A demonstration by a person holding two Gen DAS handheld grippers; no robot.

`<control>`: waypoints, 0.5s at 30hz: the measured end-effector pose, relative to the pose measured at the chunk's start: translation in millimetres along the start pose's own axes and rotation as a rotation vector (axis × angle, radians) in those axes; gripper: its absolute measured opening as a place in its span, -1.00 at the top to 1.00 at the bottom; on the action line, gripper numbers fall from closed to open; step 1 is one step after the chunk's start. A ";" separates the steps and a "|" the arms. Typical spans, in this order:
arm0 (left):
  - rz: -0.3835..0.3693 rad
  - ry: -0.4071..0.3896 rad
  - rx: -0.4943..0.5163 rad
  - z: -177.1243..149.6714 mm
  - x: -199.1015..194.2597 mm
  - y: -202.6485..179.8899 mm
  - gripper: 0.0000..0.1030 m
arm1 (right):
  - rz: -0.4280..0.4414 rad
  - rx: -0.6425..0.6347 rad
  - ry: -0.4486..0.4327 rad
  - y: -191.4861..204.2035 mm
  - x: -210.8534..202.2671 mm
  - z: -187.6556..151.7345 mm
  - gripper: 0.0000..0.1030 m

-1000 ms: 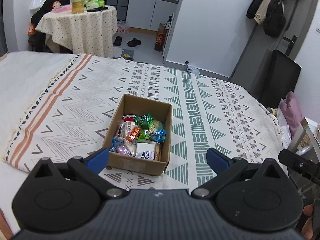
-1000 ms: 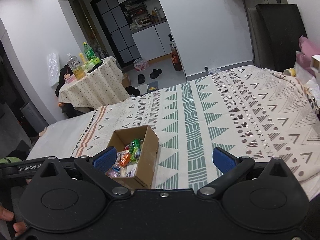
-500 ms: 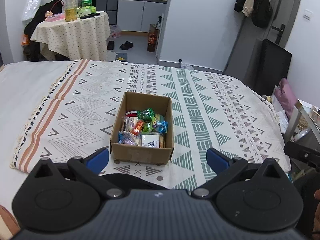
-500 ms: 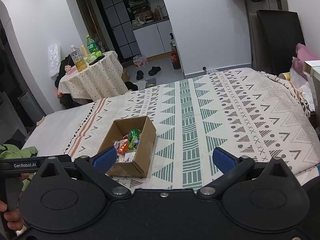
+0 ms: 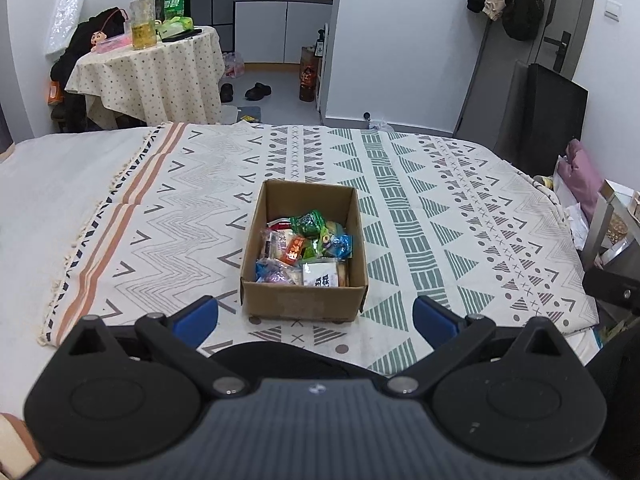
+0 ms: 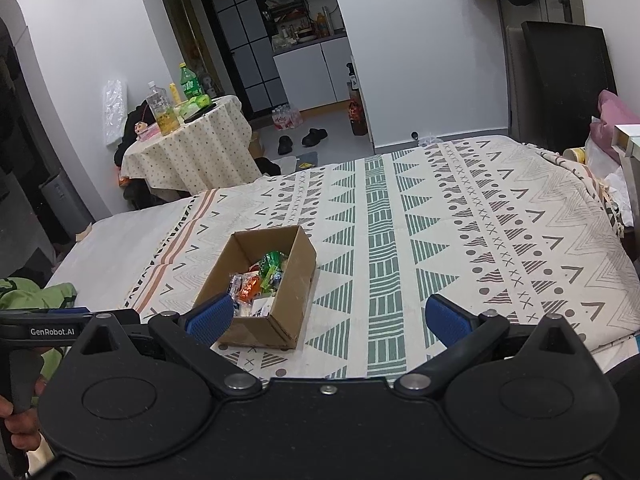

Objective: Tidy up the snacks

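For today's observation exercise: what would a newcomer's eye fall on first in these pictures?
First, the open cardboard box in the middle of the patterned blanket, filled with bright snacks. Then the round table beyond the bed at far left, with bottles standing on it. Nearest the camera, each hand-held gripper is open and empty.

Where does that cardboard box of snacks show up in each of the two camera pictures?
Left wrist view: the cardboard box sits near the centre, just beyond the gap between the open jaws, on the patterned blanket.
Right wrist view: the same box lies left of centre, partly behind the left blue pad.
Shared landmark: the round table with the dotted cloth, far left in both.
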State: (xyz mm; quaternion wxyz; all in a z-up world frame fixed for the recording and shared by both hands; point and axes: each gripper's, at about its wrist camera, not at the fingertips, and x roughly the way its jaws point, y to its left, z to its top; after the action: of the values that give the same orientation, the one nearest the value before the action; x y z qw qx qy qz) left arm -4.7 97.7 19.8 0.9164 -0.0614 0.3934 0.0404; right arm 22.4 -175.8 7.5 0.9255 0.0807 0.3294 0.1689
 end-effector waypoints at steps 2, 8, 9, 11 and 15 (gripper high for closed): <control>-0.001 0.002 0.000 0.0 -0.1 -0.3 -1.00 | -0.001 0.002 0.001 -1.2 0.1 -0.5 -1.00; -0.002 -0.001 0.011 1.4 -1.6 -4.3 -1.00 | -0.005 0.003 0.001 -2.4 0.1 -0.9 -1.00; -0.003 -0.002 0.013 1.7 -1.6 -4.9 -1.00 | -0.004 0.001 0.002 -2.2 0.1 -1.2 -1.00; -0.003 -0.001 0.016 2.1 -1.6 -5.9 -1.00 | -0.006 -0.001 0.006 -2.3 1.1 -1.6 -1.00; -0.005 -0.001 0.017 2.6 -1.7 -6.4 -1.00 | -0.009 0.003 0.008 -3.3 1.6 -1.6 -1.00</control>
State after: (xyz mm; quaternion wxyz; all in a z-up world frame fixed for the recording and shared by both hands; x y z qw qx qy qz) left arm -3.2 91.6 23.4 0.9172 -0.0544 0.3932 0.0349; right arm 23.4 -178.2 4.5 0.9248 0.0800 0.3336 0.1647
